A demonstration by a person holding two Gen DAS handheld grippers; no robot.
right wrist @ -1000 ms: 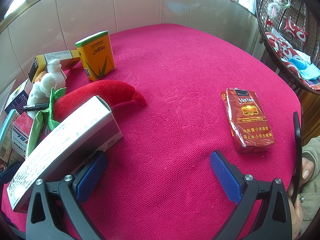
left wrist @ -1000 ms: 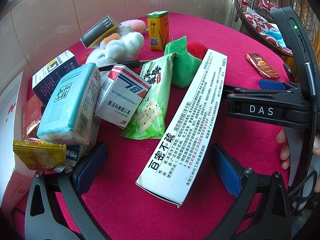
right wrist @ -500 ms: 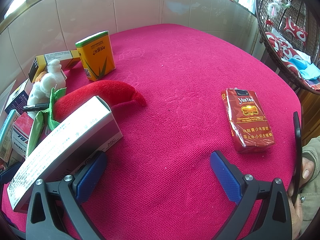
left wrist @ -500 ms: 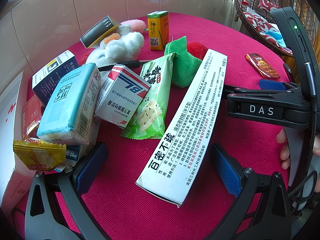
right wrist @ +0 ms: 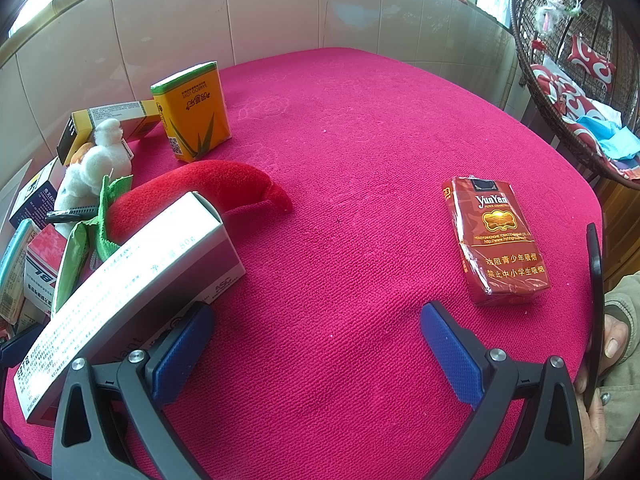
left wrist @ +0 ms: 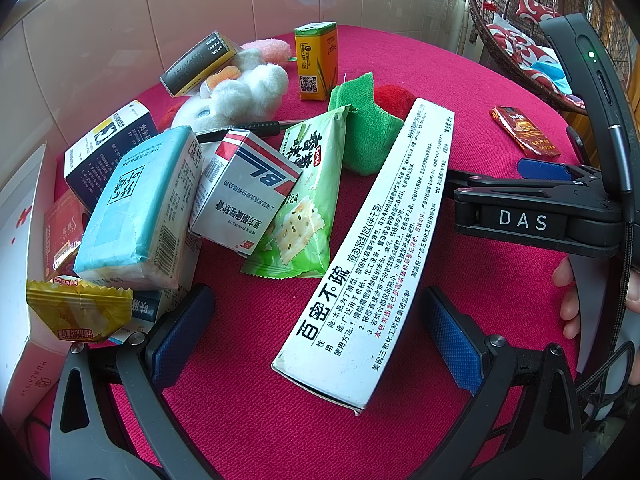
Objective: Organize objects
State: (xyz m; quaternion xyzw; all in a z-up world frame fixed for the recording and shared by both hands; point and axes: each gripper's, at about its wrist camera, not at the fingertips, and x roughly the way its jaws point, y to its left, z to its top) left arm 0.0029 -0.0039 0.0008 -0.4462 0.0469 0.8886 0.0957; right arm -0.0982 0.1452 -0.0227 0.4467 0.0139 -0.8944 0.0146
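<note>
I judge sorting barely begun: both my tongs, left gripper (left wrist: 316,320) and right gripper (right wrist: 316,338), gape empty, pile of boxes (left wrist: 168,184) untouched, red pack (right wrist: 500,240) stray.

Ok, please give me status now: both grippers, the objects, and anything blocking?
Left gripper open, empty; long white box lies between its fingers. Right gripper open, empty, over bare cloth. Red cigarette pack apart from the pile. Nothing blocking.

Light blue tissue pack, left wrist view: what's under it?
The light blue tissue pack lies tilted on a white box with blue print, whose corner pokes out below. A dark blue box and a red pack sit behind. Anything further underneath is covered.
</note>
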